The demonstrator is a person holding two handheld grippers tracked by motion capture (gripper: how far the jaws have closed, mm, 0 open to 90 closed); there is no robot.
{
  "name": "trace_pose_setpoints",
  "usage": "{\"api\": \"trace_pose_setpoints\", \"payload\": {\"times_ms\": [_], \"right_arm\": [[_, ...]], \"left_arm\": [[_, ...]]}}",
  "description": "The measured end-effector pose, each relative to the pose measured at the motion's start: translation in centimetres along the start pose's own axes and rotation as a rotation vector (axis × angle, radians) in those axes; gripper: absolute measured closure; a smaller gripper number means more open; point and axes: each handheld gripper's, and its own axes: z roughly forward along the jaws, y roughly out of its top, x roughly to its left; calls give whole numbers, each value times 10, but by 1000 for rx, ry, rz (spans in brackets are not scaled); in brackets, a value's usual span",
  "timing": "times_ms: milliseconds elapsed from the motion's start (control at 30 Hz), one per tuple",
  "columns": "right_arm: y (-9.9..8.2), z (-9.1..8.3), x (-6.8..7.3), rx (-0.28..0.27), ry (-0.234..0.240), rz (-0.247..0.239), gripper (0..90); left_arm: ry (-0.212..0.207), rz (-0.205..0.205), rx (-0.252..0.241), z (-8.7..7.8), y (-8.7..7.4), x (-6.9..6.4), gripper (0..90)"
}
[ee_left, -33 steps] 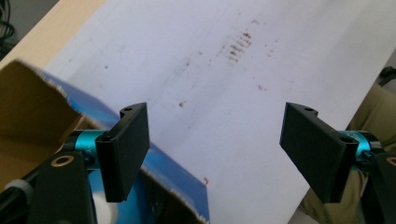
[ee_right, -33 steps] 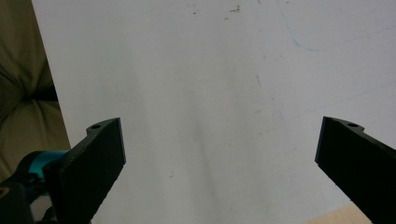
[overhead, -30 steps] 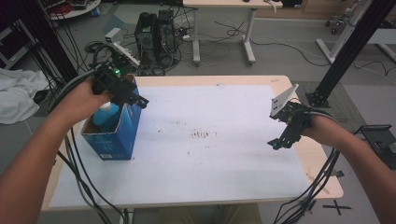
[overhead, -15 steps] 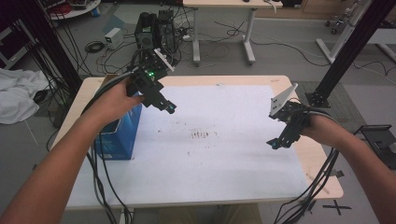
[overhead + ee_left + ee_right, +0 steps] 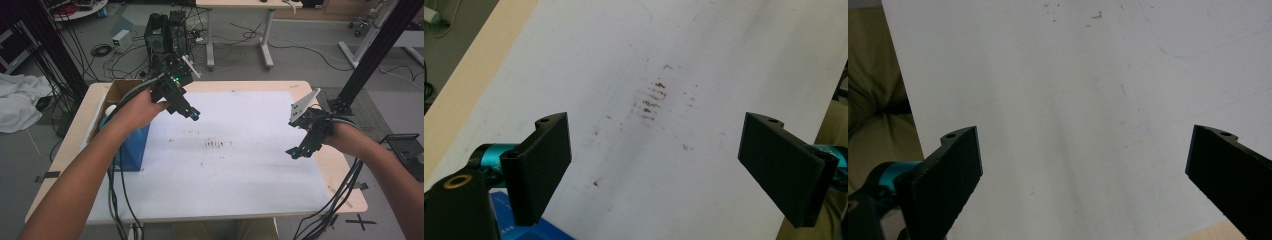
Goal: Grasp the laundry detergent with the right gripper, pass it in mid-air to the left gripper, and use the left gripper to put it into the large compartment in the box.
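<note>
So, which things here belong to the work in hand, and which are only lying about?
Belong to the work:
- blue box, open at the table's left edge
- left hand-held gripper, jaws wide apart and empty
- right hand-held gripper, open and empty

Just lying about:
- white sheet with brown marks
- white cloth on the floor
- floor cables

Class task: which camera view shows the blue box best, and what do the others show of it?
The high view: the blue box stands at the table's left edge, open-topped. The left gripper view catches a blue corner at the bottom. The right gripper view faces the white mat.
</note>
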Motion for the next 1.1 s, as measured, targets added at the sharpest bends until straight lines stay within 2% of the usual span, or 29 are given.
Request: {"api": "trace_pose_setpoints", "payload": {"times_ms": [33, 67, 100, 133, 167, 233, 333, 400, 433, 467, 500, 567, 633, 867, 900, 933, 1033, 1067, 1100], "right_arm": [[1, 0, 1, 5, 3, 14, 7], [1, 0, 0, 1, 0, -2, 7], [2, 0, 1, 5, 5, 7, 7], [3, 0, 1, 1, 5, 5, 7], [4, 0, 0, 0, 2, -10, 7], [6, 0, 0, -2, 3, 1, 7], [8, 0, 0, 1, 3, 4, 7], [9, 0, -1, -1, 1, -1, 7], [10, 1, -1, 4, 7, 4, 7], [10, 1, -1, 4, 7, 4, 7], [10, 2, -3, -9, -10, -16, 7], [10, 3, -4, -8, -10, -15, 7], [11, 3, -5, -5, -9, -19, 6], [11, 3, -6, -7, -8, -13, 7], [11, 3, -6, -6, -8, -9, 6], [11, 3, -6, -5, -6, -17, 7], [12, 5, -6, -3, -5, -15, 7], [13, 5, -5, -4, -5, -5, 7], [13, 5, -6, -4, -2, -21, 7]], "left_arm": [[-8, 10, 11, 3, 2, 1, 138], [-15, 6, 15, 5, 2, 1, 138], [-15, 36, 37, 5, 3, 3, 138], [-22, -8, 10, 8, 3, 0, 138], [-24, 21, 30, 8, 4, 1, 138], [-19, 47, 44, 10, 6, 2, 138], [-22, 49, 50, 11, 7, 1, 138], [-22, 50, 36, 14, 8, 0, 138], [-29, 72, 52, 14, 10, 2, 138], [-29, 72, 52, 14, 10, 2, 138], [-35, 63, 51, 17, 10, 3, 138], [-42, 50, 39, 19, 10, 3, 138], [-35, 62, 45, 19, 10, 4, 138], [-47, 67, 35, 21, 10, 5, 138], [-51, 83, 56, 21, 11, 6, 138], [-44, 71, 46, 22, 11, 5, 138], [-44, 93, 66, 22, 11, 6, 138], [-47, 92, 67, 22, 11, 6, 138], [-49, 72, 44, 24, 10, 5, 138]]}}
